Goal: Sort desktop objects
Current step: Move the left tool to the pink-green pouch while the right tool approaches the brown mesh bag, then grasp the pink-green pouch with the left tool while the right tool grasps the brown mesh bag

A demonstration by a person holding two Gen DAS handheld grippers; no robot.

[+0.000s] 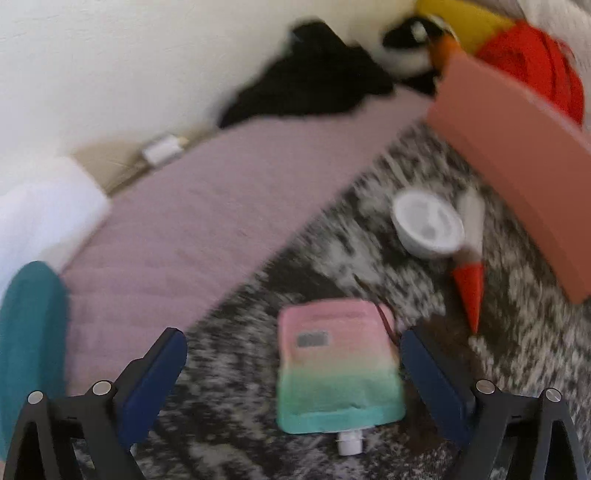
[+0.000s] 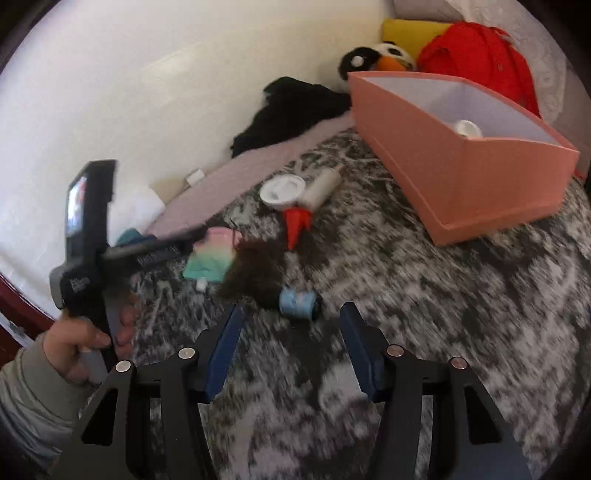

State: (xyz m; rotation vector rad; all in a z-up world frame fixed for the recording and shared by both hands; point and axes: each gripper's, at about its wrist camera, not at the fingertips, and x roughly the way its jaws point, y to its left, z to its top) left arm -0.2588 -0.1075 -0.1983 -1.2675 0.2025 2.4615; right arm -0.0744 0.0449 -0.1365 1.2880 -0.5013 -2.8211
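Observation:
A pastel pink-to-green pouch (image 1: pixel 336 369) with a white spout lies on the mottled black-and-white cover (image 1: pixel 517 350). My left gripper (image 1: pixel 293 332) hangs open over it, one blue finger on either side, with no contact visible. In the right wrist view a light blue thread spool (image 2: pixel 299 302) lies just ahead of my open right gripper (image 2: pixel 291 308), level with its tips and untouched. Beyond it are a dark brown furry tuft (image 2: pixel 255 273), the pouch (image 2: pixel 210 258), a white lid (image 2: pixel 282 190) and a white tube with a red cone tip (image 2: pixel 317 192). The pink box (image 2: pixel 461 177) holds a white round item (image 2: pixel 467 129).
A person's hand (image 2: pixel 85 343) holds the left gripper's handle at the left. A mauve mat (image 1: pixel 221 221) runs along the white wall. Black cloth (image 2: pixel 288 110), a panda plush (image 2: pixel 373 55), a yellow cushion (image 2: pixel 410 33) and a red bag (image 2: pixel 480 55) crowd the far corner behind the box.

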